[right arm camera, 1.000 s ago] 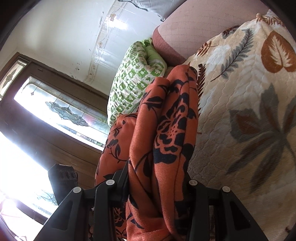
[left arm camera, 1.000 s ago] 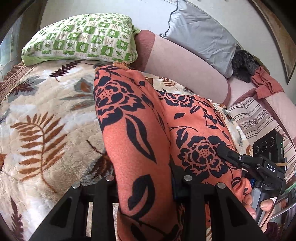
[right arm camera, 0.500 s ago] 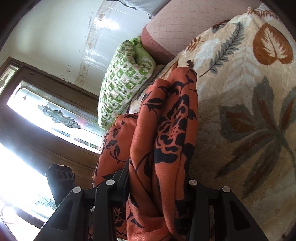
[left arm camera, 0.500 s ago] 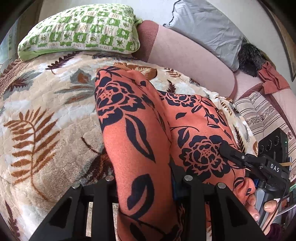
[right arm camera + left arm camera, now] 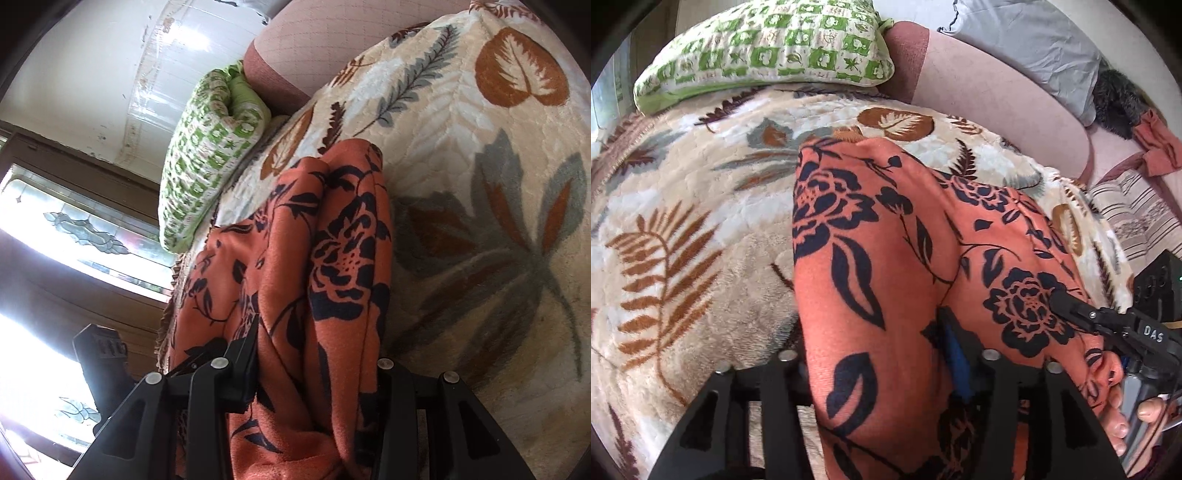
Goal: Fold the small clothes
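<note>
The orange flowered cloth (image 5: 886,266) lies doubled on the bed cover (image 5: 683,221); the left gripper (image 5: 886,369) is opening around it while the right gripper (image 5: 314,369) clamps its edge, so uneven release could drag the fold crooked.

**Garment: state and position**

Orange garment (image 5: 871,258) with black floral print. Doubled lengthwise into thick, rounded folds (image 5: 332,258). Far end resting on the leaf-patterned blanket (image 5: 683,229), short of the green checked pillow (image 5: 768,48); near end raised off the blanket.
</note>
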